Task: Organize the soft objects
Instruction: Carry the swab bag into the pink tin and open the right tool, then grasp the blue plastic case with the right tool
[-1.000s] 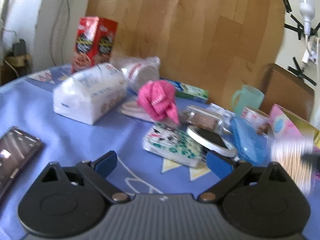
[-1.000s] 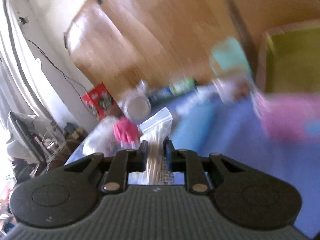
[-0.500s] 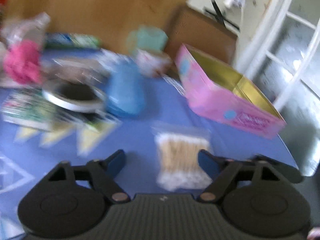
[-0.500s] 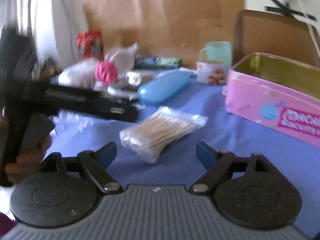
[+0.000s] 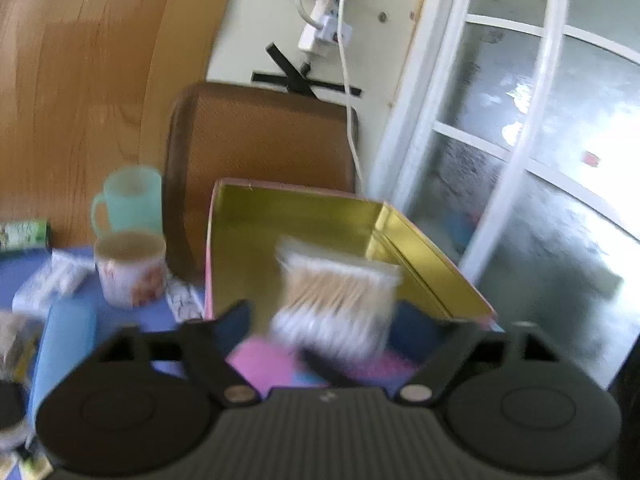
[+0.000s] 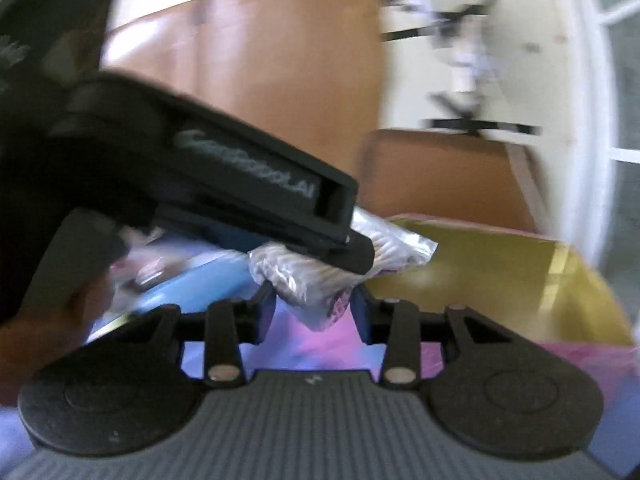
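Observation:
A clear bag of cotton swabs (image 5: 336, 300) hangs in the air at the near wall of the open pink tin with a gold inside (image 5: 296, 224). My right gripper (image 6: 314, 306) is shut on the bag of cotton swabs (image 6: 320, 276), which also shows in the right wrist view in front of the tin (image 6: 500, 272). My left gripper (image 5: 324, 322) is open, its blue pads either side of the bag, not touching it. Its black body (image 6: 224, 184) crosses the right wrist view above the bag. Both views are blurred.
A mint mug (image 5: 128, 200), a patterned cup (image 5: 130, 268), a blue case (image 5: 60, 348) and small packets (image 5: 52, 280) stand on the blue cloth left of the tin. A brown chair back (image 5: 260, 136) is behind the tin. A glass door (image 5: 540, 160) is at the right.
The bag lay on the cloth half a second ago with both grippers open. Now my right gripper has shut on it and lifted it to the tin. The left gripper has swung right toward the tin.

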Demonstrator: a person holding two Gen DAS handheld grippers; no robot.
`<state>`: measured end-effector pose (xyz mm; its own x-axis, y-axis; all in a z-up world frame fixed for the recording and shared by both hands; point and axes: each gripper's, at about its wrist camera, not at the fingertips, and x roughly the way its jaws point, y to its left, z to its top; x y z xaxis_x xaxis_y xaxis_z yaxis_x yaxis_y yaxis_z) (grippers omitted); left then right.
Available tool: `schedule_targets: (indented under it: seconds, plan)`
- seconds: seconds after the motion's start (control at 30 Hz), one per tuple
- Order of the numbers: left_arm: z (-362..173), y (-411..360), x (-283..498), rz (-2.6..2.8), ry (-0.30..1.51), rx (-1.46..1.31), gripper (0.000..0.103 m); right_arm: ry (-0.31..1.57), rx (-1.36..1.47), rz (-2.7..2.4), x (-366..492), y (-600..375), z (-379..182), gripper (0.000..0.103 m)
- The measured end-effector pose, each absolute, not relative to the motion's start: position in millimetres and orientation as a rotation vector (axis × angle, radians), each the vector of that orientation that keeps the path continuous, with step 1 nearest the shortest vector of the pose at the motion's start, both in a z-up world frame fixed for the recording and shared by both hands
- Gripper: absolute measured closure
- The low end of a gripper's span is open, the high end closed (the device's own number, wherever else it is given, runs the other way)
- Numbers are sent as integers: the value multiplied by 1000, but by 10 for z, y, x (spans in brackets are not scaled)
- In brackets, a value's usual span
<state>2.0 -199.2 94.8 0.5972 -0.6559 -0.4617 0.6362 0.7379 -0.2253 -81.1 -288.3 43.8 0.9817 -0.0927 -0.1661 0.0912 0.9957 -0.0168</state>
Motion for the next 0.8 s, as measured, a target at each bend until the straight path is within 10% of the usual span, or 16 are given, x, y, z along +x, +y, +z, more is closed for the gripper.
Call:
schedule_targets:
  seconds: [0.57,0.7,0.8]
  plan:
    - [-40,412,-227,-111,565,-225,11,353,99,247,-204,-2062,294,45]
    - [-48,513,-231,-118,539,-288,10,449,141,232,317,-1725,179,13]
    - [-32,352,-181,-154,520,-255,9,487,90,174,635,-1503,119,14]
